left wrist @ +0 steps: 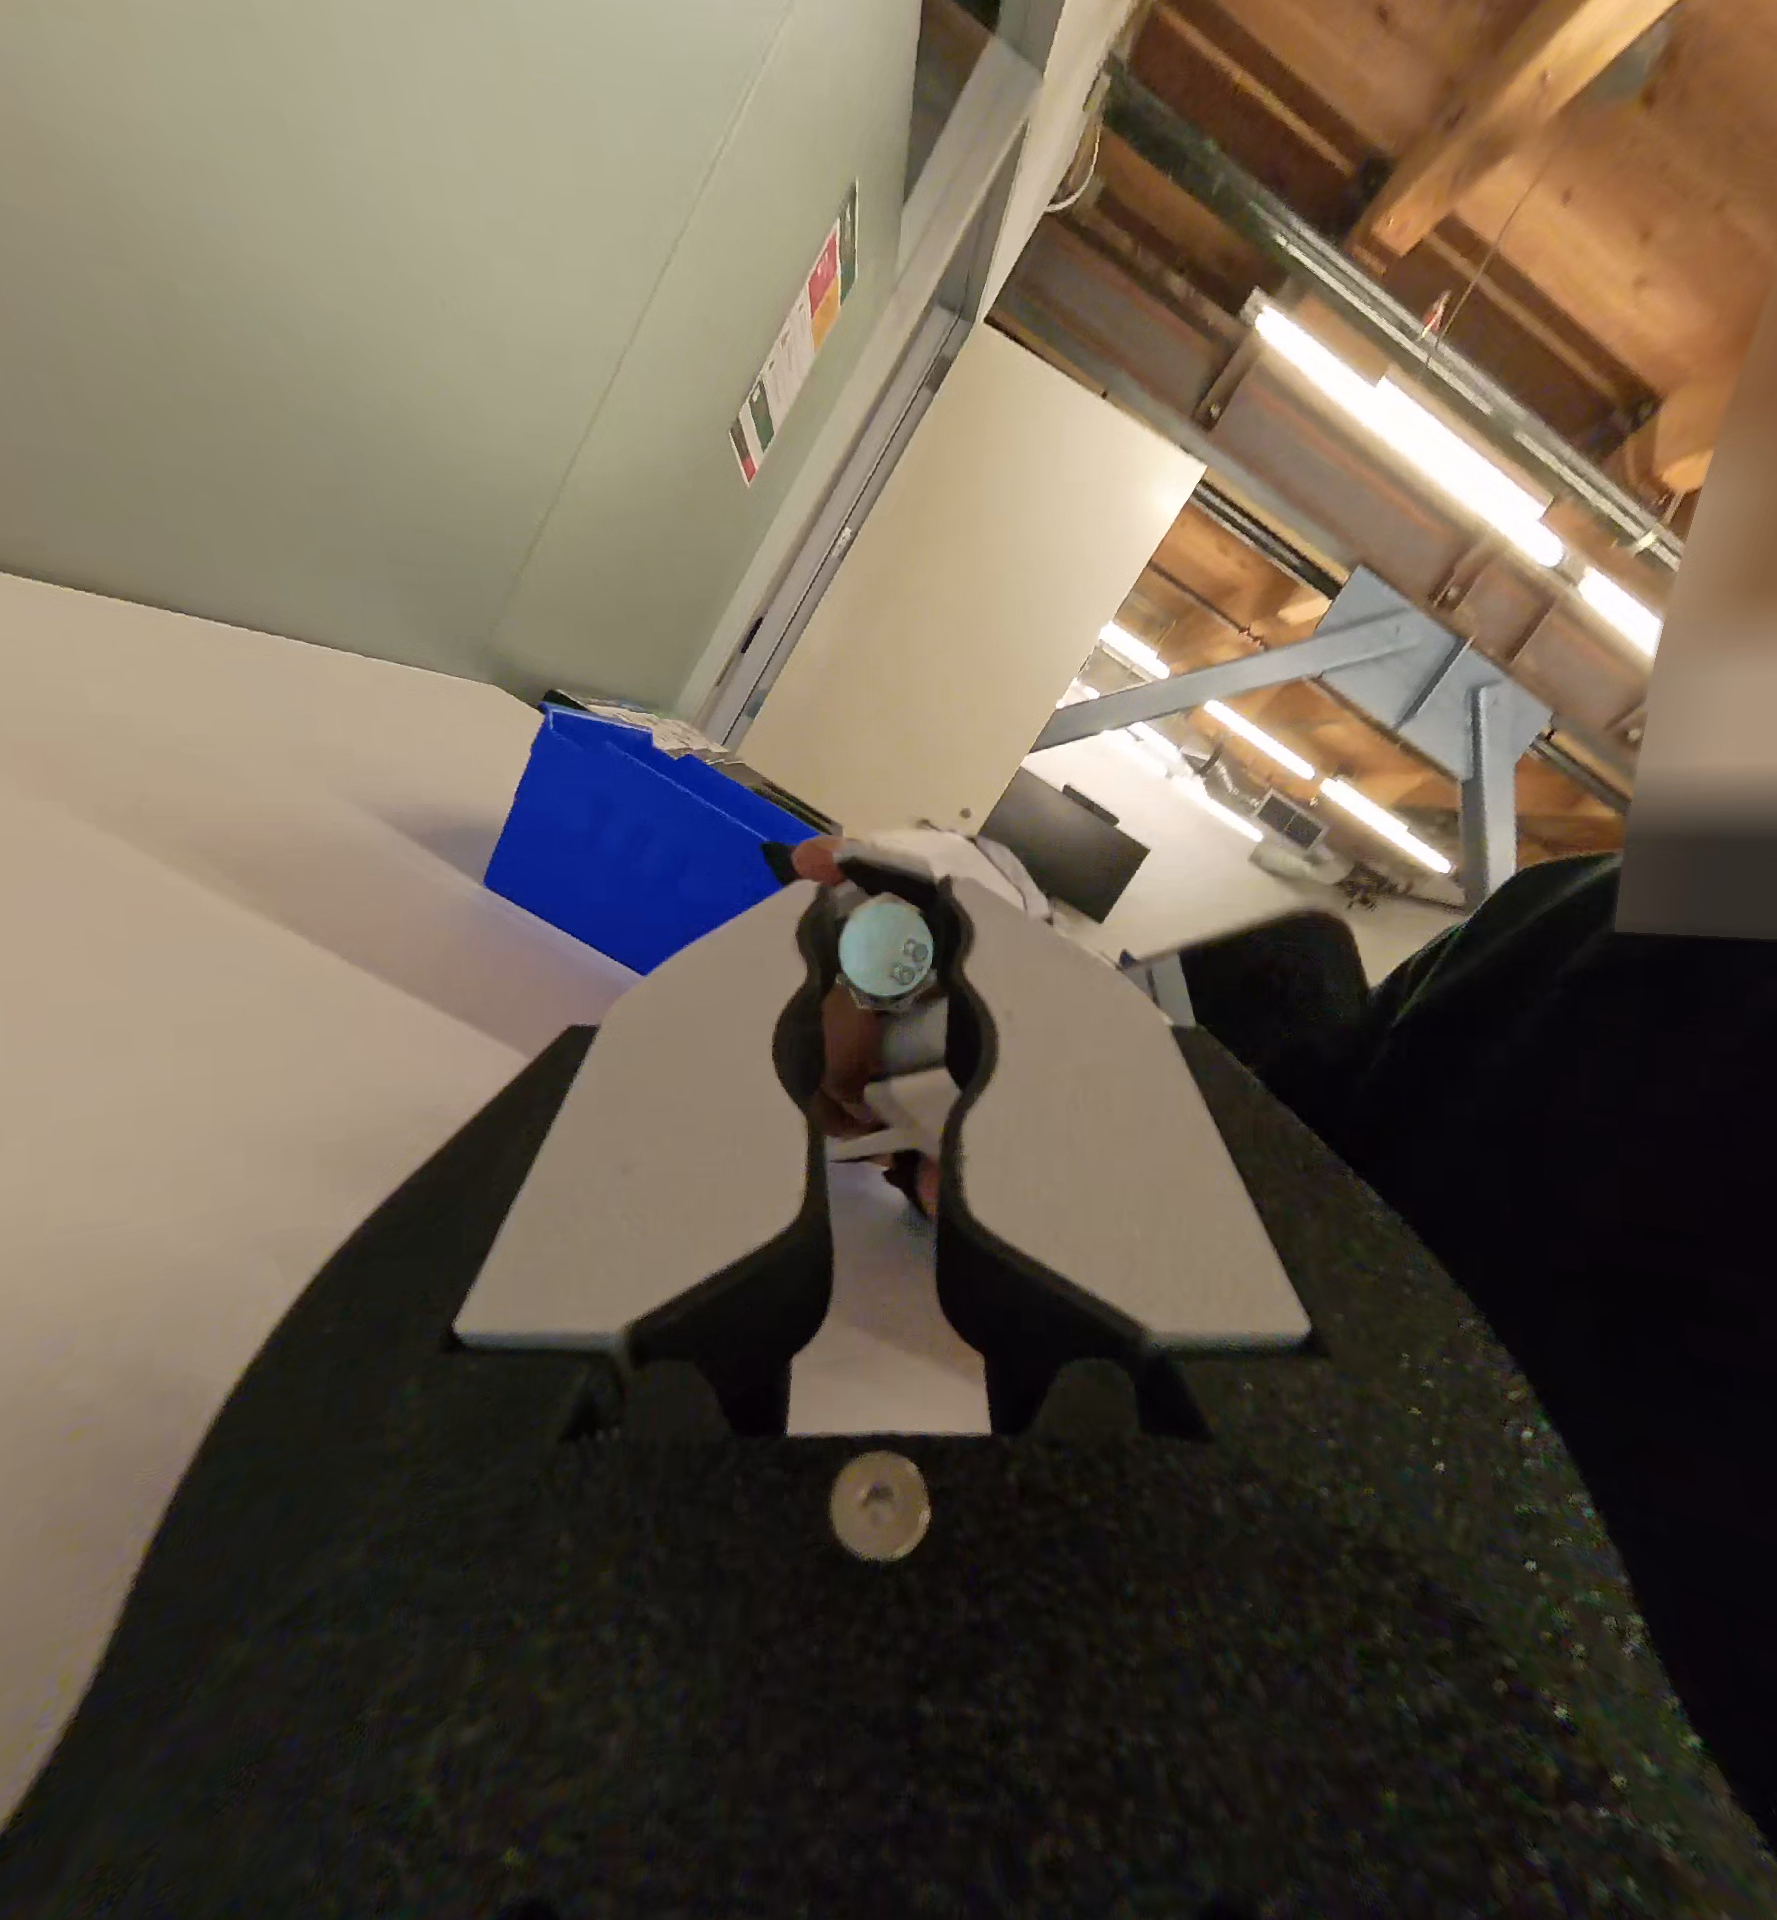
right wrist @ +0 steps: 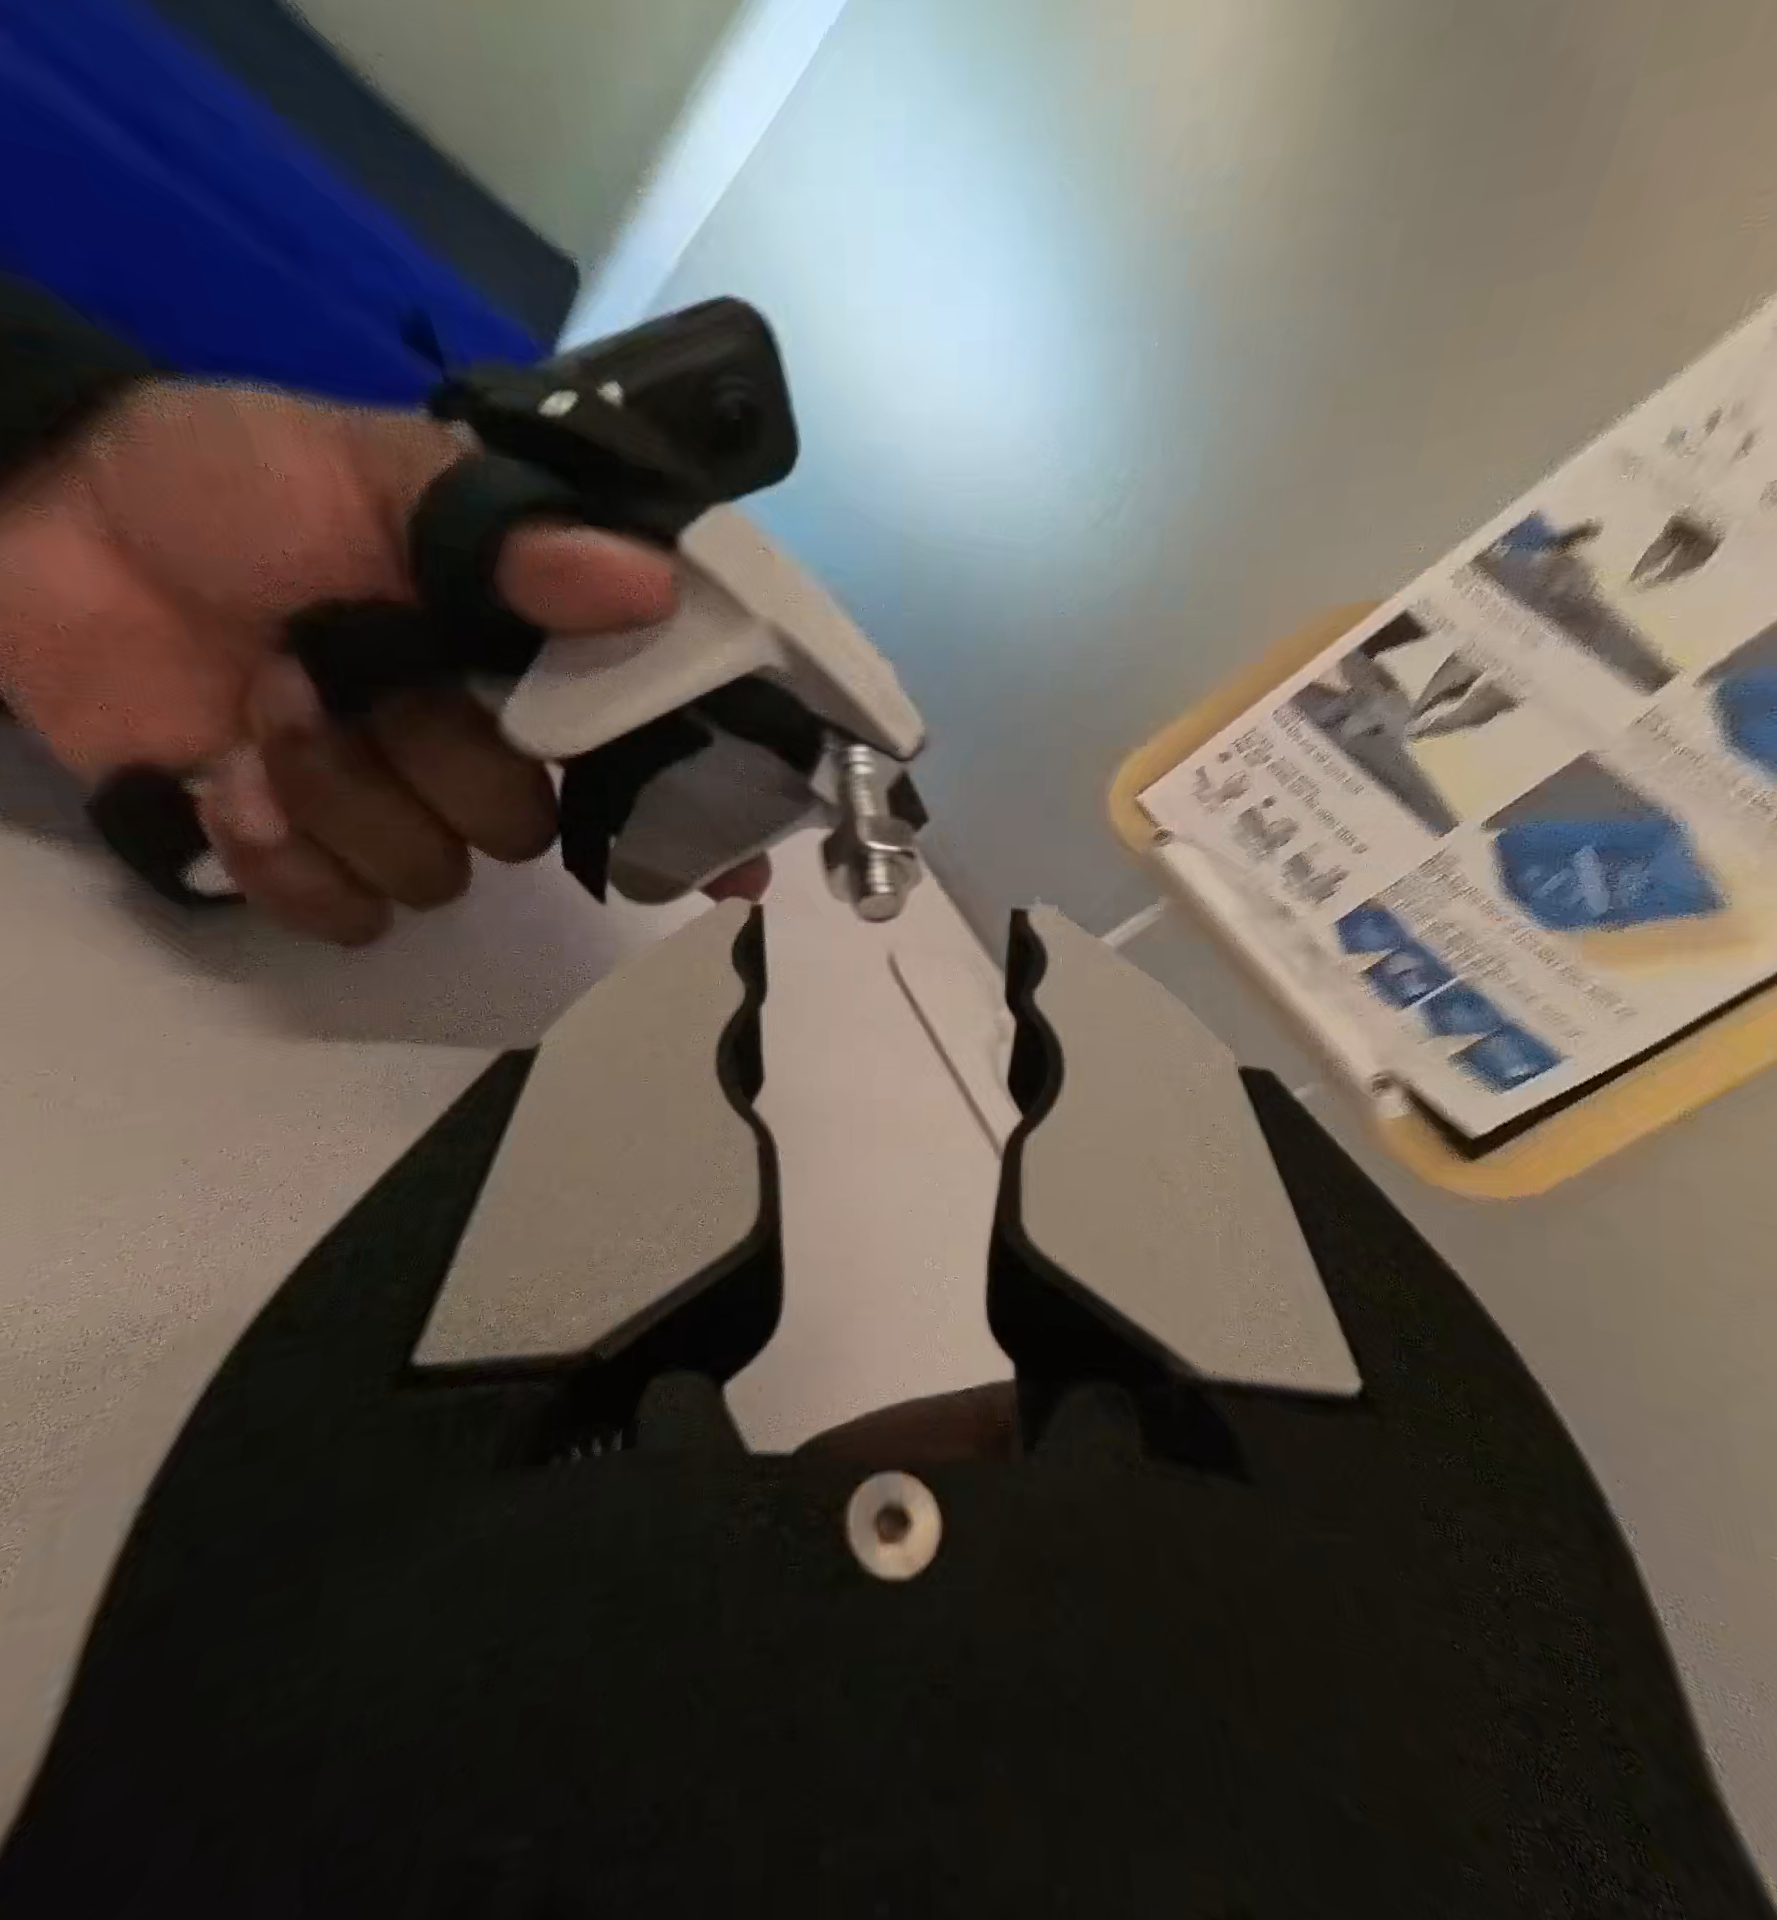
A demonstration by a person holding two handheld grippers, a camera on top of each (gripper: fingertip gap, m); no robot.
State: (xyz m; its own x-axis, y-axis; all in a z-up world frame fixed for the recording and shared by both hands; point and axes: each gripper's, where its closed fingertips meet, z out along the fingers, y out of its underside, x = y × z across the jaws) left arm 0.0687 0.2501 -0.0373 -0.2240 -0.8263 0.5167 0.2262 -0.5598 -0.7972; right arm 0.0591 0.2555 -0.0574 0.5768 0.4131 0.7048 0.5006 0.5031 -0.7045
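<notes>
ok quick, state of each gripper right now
left gripper: closed on a silver bolt with a nut on its thread, pads pressing the shank.
right gripper: open, nothing between its fingers; the bolt's tip sits just ahead.

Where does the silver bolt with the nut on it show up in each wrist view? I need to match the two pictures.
Left wrist view: bolt seen head-on, clamped between the left gripper's fingertips, just above centre.
Right wrist view: bolt side-on, nut on its thread, just above centre, beyond the open right gripper.
Shared landmark: blue bin.
</notes>
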